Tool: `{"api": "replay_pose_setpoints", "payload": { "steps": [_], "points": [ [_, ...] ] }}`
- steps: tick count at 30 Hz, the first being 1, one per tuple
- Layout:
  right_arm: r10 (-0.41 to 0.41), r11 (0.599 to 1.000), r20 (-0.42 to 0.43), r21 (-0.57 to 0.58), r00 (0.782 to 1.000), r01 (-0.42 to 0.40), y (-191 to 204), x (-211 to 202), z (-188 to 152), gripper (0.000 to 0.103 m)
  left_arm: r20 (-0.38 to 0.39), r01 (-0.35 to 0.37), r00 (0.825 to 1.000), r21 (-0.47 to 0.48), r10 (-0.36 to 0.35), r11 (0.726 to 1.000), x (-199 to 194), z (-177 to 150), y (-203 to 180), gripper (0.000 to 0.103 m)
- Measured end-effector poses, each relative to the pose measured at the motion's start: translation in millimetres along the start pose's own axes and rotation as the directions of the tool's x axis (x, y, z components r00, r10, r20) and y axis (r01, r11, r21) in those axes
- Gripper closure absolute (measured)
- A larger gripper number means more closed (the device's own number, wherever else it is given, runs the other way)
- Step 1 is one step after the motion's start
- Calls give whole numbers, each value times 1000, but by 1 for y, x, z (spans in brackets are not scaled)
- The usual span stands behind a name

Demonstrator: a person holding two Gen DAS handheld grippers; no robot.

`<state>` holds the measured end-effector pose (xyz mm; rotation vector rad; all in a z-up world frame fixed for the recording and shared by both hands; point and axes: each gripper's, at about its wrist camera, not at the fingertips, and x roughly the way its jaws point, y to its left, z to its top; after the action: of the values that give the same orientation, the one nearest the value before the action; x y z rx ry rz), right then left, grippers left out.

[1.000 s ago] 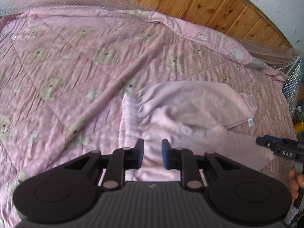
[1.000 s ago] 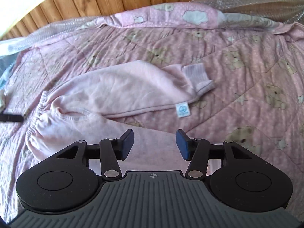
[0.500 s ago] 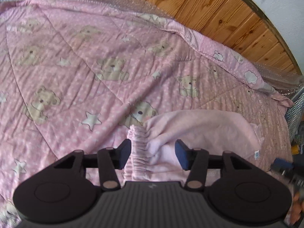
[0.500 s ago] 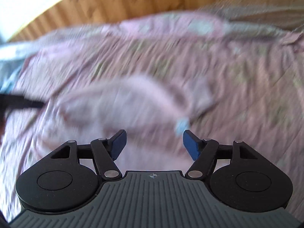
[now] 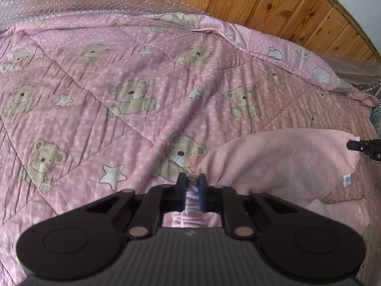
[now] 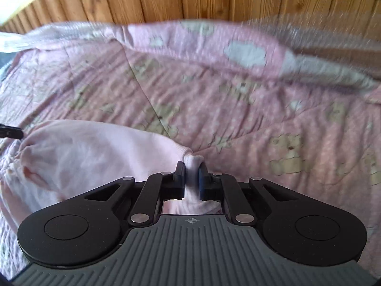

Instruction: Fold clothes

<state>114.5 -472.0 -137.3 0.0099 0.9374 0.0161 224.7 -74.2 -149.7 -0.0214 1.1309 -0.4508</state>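
Note:
Pale pink trousers (image 5: pixel 281 164) lie folded on the bed, to the right in the left wrist view and to the left in the right wrist view (image 6: pixel 90 157). My left gripper (image 5: pixel 191 188) is shut on the gathered waistband of the trousers. My right gripper (image 6: pixel 191 176) is shut on the ribbed cuff end of the trousers. The tip of the right gripper (image 5: pixel 364 146) shows at the right edge of the left wrist view. A small round label (image 5: pixel 347 180) sits near the cuff end.
A pink quilt with teddy bears and stars (image 5: pixel 131 100) covers the bed. Bubble wrap (image 5: pixel 71 2) lines the far edge of the bed. A wooden plank wall (image 6: pixel 190 0) stands behind it. The right wrist view is motion blurred.
Both grippers were open half a second ago and have now shut, the left on the waistband, the right on the cuff. Both moved forward over the trousers.

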Motion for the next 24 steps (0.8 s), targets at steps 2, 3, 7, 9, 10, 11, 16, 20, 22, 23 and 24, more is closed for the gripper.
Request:
{"api": "replay_pose_setpoints", "payload": {
  "steps": [2,3,7,9,10,11,16,20,22,23,24],
  "points": [
    [-20,998,57,-54,998,23,5,-32,-18,95,8,31,999,-17,-31,999,-19,-15,8,99],
    [-35,996,74,-83,997,42,6,-44,-31,95,11,44,999,-25,-44,999,-29,-23,12,99],
    [-60,998,-6,-14,998,59,-7,-58,-94,71,-14,41,999,-81,-42,996,-52,-65,29,95],
    [-33,993,-43,107,999,38,-14,-63,-115,59,-19,57,998,-149,-61,987,-58,-78,36,84],
    [-21,986,-46,167,999,29,-15,-67,-120,55,-19,71,997,-185,-75,980,-60,-80,38,84],
    [-13,974,-42,224,999,22,-16,-71,-121,54,-18,84,996,-220,-90,972,-61,-82,41,84],
    [47,899,34,435,998,-58,-17,-90,-112,50,28,231,970,-403,-240,886,-52,-43,29,43],
    [34,926,67,373,997,-56,-9,-89,-84,40,2,257,956,-478,-292,840,-23,0,8,37],
    [10,945,64,327,998,-30,-3,-86,-67,39,-53,221,956,-525,-290,822,-5,12,5,34],
    [19,950,66,310,998,-38,2,-84,-59,39,-84,196,954,-549,-287,813,4,18,3,32],
    [46,954,75,293,996,-66,8,-81,-50,39,-103,183,951,-575,-292,797,10,20,4,32]
  ]
}}
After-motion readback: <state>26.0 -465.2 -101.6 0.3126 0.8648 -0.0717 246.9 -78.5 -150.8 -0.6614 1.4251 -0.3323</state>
